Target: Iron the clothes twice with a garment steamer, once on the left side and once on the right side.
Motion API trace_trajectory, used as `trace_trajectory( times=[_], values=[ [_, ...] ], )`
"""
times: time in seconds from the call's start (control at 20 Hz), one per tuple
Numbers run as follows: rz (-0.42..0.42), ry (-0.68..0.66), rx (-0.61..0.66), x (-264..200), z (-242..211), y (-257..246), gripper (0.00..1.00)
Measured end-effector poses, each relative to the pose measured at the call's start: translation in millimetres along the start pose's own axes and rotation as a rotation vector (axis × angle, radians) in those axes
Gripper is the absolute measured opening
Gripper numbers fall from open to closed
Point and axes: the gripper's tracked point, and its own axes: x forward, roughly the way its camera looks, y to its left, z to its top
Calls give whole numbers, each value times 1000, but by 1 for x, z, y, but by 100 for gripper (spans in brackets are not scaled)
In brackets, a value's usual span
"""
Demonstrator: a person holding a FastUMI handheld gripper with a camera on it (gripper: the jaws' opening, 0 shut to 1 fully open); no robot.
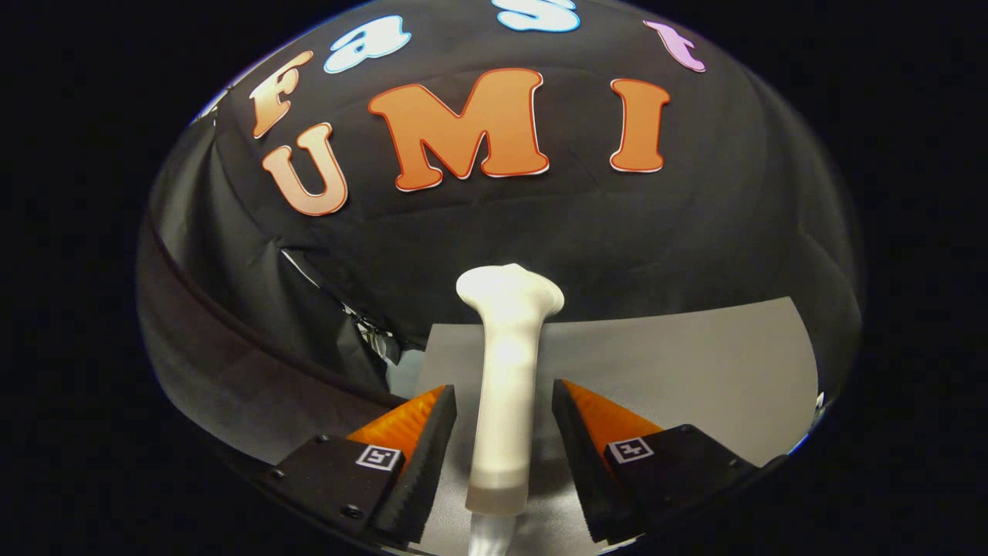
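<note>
Here, a grey table surface (695,363) lies ahead; on it rests the white garment steamer (505,371), handle running back between the gripper (503,421), whose 2 fingers stand spread, with a gap on each side of the handle. Judged best practice: centre the handle, then close squarely before lifting.

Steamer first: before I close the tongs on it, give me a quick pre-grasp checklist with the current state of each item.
1. Steamer lies between the fingers: ok.
2. Tongs open wide enough, gap on both sides of the handle: ok.
3. Handle roughly centred between the fingers: ok.
4. Both fingers pressing on the handle: not ok, neither touches.
5. Steamer resting steadily on the grey surface: cannot tell.
6. Clothes within reach: cannot tell.
</note>
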Motion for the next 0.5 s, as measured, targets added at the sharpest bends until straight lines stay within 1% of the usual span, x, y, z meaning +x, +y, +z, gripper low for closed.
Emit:
trace_trajectory(
  times=[0.1, 0.2, 0.3, 0.5],
  values=[
    [21, 23, 15, 2, -6, 3, 73],
    [14, 39, 29, 5, -11, -2, 65],
    [9, 61, 46, 7, -17, -4, 50],
    [27, 105, 68, 5, -25, -6, 47]
  ],
)
